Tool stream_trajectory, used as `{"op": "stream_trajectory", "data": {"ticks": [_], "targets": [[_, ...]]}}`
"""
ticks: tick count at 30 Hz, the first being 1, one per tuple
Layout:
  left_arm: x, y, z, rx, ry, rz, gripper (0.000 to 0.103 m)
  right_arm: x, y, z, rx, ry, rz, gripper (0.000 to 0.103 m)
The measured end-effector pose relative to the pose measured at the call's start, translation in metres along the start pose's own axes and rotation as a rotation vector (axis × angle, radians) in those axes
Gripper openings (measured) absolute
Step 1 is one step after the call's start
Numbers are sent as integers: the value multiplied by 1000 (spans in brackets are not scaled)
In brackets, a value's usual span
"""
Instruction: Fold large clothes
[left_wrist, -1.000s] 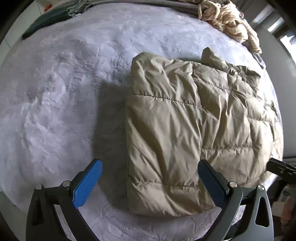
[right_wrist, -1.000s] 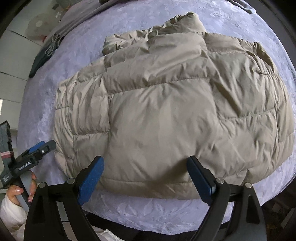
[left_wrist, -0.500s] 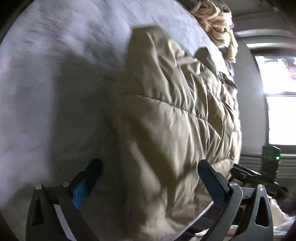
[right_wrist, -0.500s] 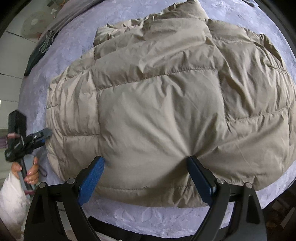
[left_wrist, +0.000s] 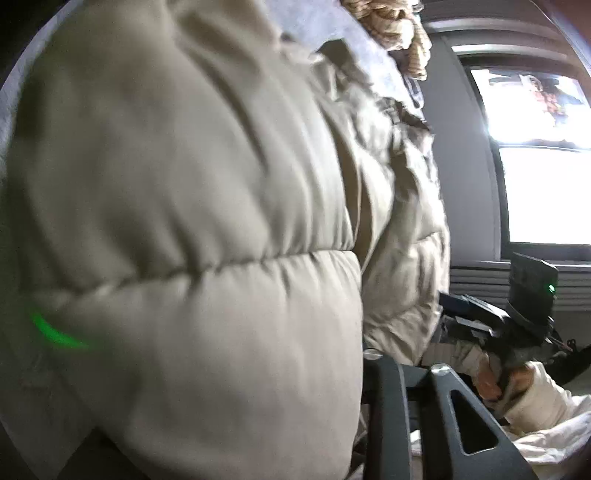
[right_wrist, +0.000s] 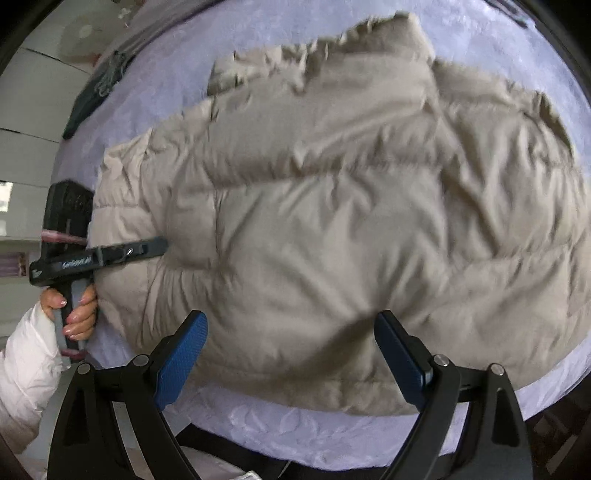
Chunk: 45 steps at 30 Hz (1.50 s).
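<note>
Beige puffer jacket (right_wrist: 332, 229) lies on the lavender bed cover (right_wrist: 295, 439), already folded into a thick bundle; left claw (right_wrist: 147, 249) pushed into its left edge, state I cannot tell; right claw (right_wrist: 290, 356) spread wide at the near hem, gripping nothing; probably one more fold left.

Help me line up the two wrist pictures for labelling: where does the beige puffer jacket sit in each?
Left wrist view: the beige puffer jacket fills the left and centre, pressed close to the lens.
Right wrist view: the jacket lies across the middle of the lilac bedspread, beyond the open right claw.
Shared landmark: the left claw, pushed into the jacket's left edge.
</note>
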<state>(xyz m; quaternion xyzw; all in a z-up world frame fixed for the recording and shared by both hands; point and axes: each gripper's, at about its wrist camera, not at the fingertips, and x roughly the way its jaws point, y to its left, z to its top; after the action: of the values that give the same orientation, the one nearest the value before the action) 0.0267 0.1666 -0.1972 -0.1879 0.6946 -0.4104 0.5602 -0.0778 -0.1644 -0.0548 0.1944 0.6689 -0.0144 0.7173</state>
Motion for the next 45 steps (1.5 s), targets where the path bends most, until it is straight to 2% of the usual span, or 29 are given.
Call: {"op": "stream_trajectory", "data": {"ticks": [2,4,5,6,10,15,21,24,25,26,28,31,34,36,41,43,44,45], "targets": [[-8,-11,-2,-1,-13,4,29,-7,-7,5,23,-57,-27,91],[-18,-25,-7,10,-24,19,29,-11,-19,12,75,-120,-7,62],[-22,-36,-8,17,-28,29,29,-8,-24,17,98,-135,-1,24],[-26,-46,-8,22,-32,40,29,-5,-29,21,109,-144,-6,12],[-40,-101,-5,44,-52,106,29,20,-42,39,99,-165,15,10],[-33,-192,0,82,-77,181,29,44,-57,58,115,-144,99,5],[13,-272,12,124,-45,268,30,67,-76,70,151,-93,219,2],[39,-295,20,129,-18,289,44,70,-88,73,183,-62,307,2],[47,-303,24,127,-17,287,53,67,-93,74,194,-48,339,2],[53,-310,27,124,-17,279,63,60,-101,73,208,-49,371,2],[67,-324,34,128,-3,243,75,41,-119,66,228,-81,411,4],[94,-335,46,132,40,187,75,9,-155,47,260,-143,417,6],[128,-332,60,126,118,24,75,-16,-198,19,348,-200,416,6],[148,-328,65,135,150,-47,75,-25,-223,-1,419,-227,424,6],[198,-322,71,166,139,21,75,-43,-256,-50,545,-268,405,7],[200,-325,71,190,131,55,75,-56,-259,-69,567,-285,390,22],[207,-340,67,205,126,72,75,-63,-258,-77,572,-297,387,46],[217,-350,80,218,122,86,75,-73,-262,-86,573,-324,402,60]]}}
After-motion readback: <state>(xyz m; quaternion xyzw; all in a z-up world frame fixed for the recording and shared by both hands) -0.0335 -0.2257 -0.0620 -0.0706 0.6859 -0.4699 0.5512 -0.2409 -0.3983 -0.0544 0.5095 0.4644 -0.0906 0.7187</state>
